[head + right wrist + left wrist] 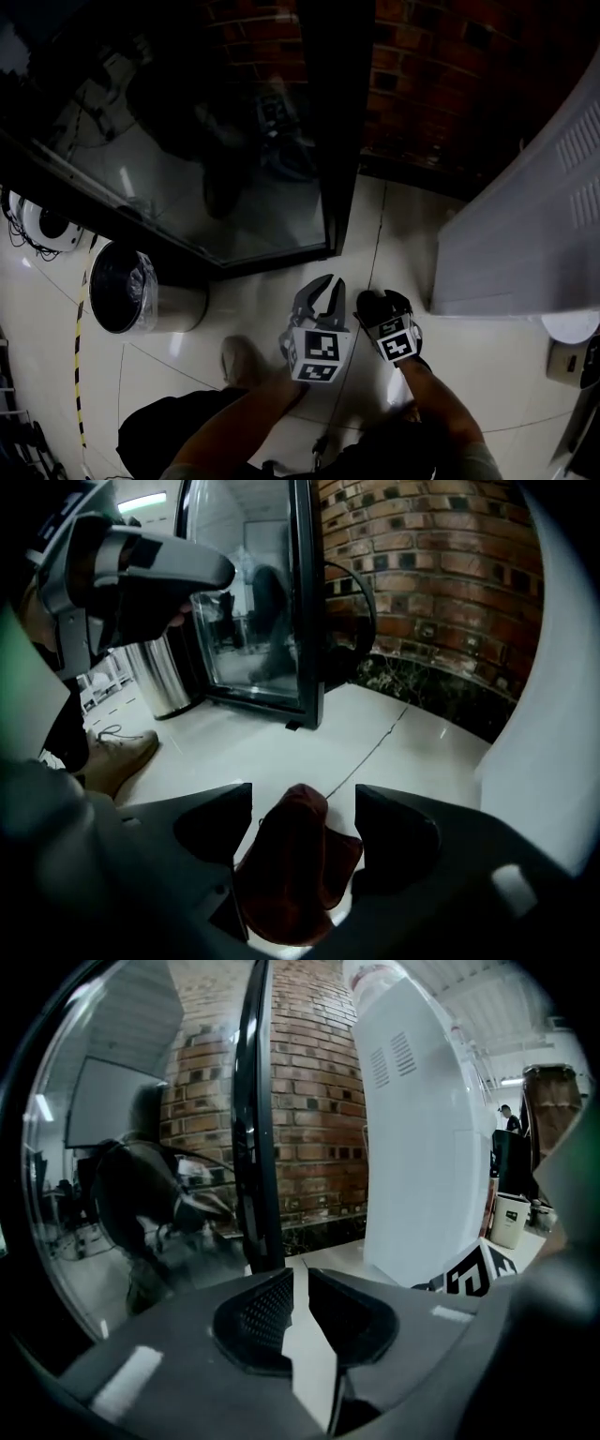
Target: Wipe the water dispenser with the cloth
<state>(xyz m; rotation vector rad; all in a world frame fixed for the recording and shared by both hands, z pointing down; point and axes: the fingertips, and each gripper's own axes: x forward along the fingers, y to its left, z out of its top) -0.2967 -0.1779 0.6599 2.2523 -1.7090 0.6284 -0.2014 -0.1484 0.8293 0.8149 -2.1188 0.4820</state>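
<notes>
The right tool [302, 803] grips a bunched dark red cloth [295, 864] that hangs between its jaws, low over the pale tiled floor [267, 305]. The left tool [300, 1283] is empty, with its jaws drawn almost together and only a thin slit between them. The white water dispenser [525, 234] stands just to the right of both tools, and the cloth is not yet touching it.

The jaws sit wide around the cloth, so the hold looks loose. Pressing or dragging it along the dispenser's side panel could pull the cloth free and drop it on the floor. The left tool also rides close beside the right, so a broad wiping stroke could knock the two together.
</notes>
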